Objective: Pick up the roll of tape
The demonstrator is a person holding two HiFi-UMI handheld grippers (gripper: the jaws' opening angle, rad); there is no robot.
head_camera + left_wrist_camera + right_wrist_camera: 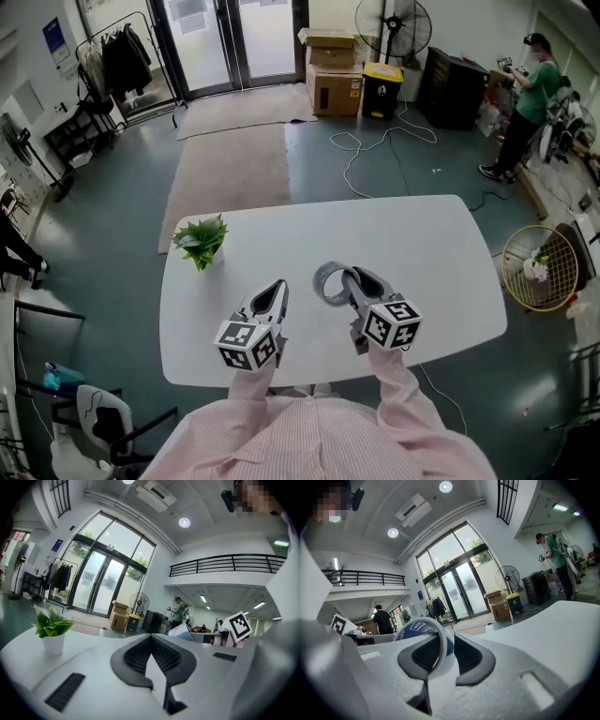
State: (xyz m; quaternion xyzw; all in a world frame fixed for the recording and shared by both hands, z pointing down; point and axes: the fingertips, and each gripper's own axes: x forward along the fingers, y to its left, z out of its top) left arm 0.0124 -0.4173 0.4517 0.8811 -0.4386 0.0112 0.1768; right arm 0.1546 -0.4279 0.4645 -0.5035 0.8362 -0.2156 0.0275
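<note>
In the head view my right gripper hangs above the white table, shut on the wall of a grey roll of tape. The roll sticks out to its left, clear of the tabletop. The right gripper view has the roll upright, its blue printed inside facing the camera. Its white rim sits pinched between the black pads of the right gripper. My left gripper floats beside it, a little apart from the roll. In its own view the left gripper has its tips meeting and nothing between them.
A small potted plant stands at the table's far left corner. Beyond the table lie a rug, cables on the floor, cardboard boxes and a fan. A person stands at the far right. A wire basket sits right of the table.
</note>
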